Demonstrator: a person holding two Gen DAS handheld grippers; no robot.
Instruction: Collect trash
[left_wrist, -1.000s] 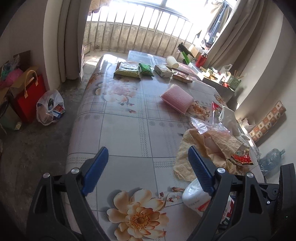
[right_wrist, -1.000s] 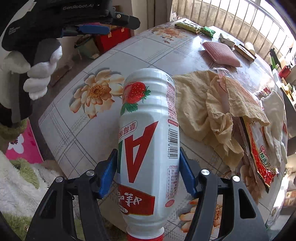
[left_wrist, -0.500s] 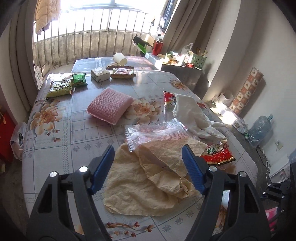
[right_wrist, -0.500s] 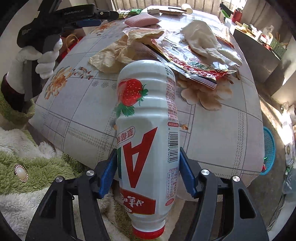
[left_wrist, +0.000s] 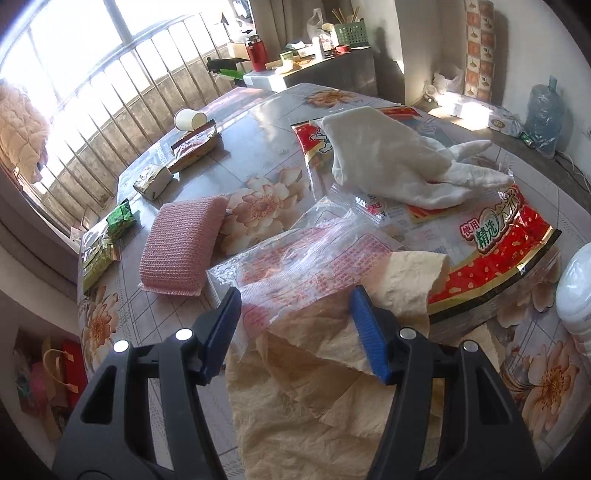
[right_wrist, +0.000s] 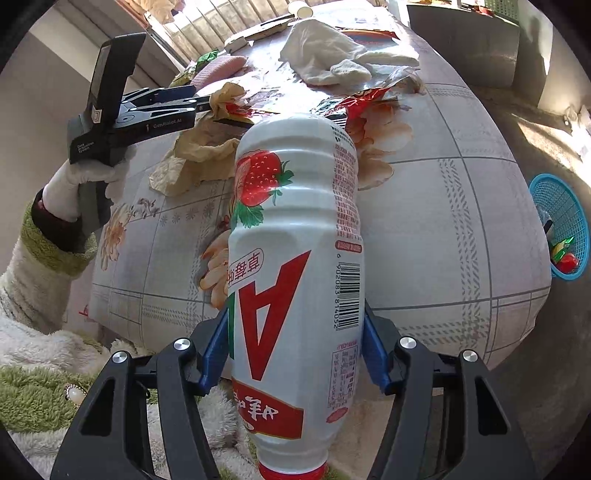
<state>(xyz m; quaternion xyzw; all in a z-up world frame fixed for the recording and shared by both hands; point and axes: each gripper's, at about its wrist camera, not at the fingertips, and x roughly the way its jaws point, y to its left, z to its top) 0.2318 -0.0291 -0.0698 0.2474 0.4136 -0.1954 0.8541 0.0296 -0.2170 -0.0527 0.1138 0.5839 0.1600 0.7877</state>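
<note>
Right claw (right_wrist: 291, 354) is clamped hard on the white plastic drink bottle with the strawberry label (right_wrist: 295, 258), blue pads pressed against both sides of its body. The bottle is held upside down relative to its print, red cap end toward the camera, base pointing out over the near edge of the counter (right_wrist: 443, 221) with its floral covering. Off to the right, down on the floor, sits a blue plastic mesh basket (right_wrist: 561, 221) with a few bits of coloured wrapper inside, well apart from the bottle.

Over to the left claw (left_wrist: 295, 325): fingers apart, nothing between them, hovering low over the pile. Straight ahead between the blue pads lies a clear plastic bag with red printing (left_wrist: 306, 266), resting on top of a crumpled tan paper sheet (left_wrist: 314, 406) that spreads under the claw. Just to the right, a big red and gold foil snack bag (left_wrist: 491, 254) lies flat, and a white cloth glove (left_wrist: 388, 166) is draped across its upper part. To the left, a pink knitted sponge pad (left_wrist: 181, 247) sits on the counter beside the clear bag.

From the right wrist view, the left claw shows side on, gripped by a white-gloved hand (right_wrist: 85, 177), its tips right at the tan paper.
</note>
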